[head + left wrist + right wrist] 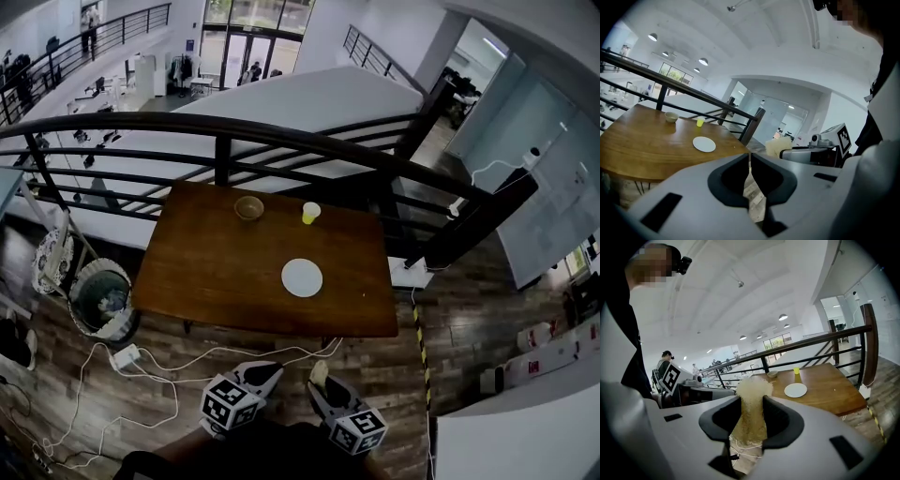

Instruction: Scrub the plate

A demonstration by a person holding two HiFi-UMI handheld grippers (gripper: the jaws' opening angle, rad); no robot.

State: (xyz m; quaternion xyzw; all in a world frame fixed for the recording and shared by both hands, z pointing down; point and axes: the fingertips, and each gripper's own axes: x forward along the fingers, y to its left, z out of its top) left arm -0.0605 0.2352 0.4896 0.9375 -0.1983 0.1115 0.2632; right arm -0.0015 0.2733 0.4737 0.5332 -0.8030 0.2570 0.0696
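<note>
One round plate (pixel 302 277), fibrous yellow scrubber (pixel 752 391)

Dim cool daylight, ceiling lamps, fisheye edges (dark corners)

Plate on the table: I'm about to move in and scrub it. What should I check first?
1. Scrubber in hand: right gripper is shut on the yellowish scrub sponge. Ok.
2. Left gripper free: shut, nothing in it. Ok.
3. Plate flat on the wooden table, nothing on it. Ok.
4. Room around the plate: yellow cup and bowl stand apart from it, nearer the railing. Ok.
5. Grippers over the plate: both are short of the table's near edge. Not ok.
6. Dirt on the plate: cannot tell.
</note>
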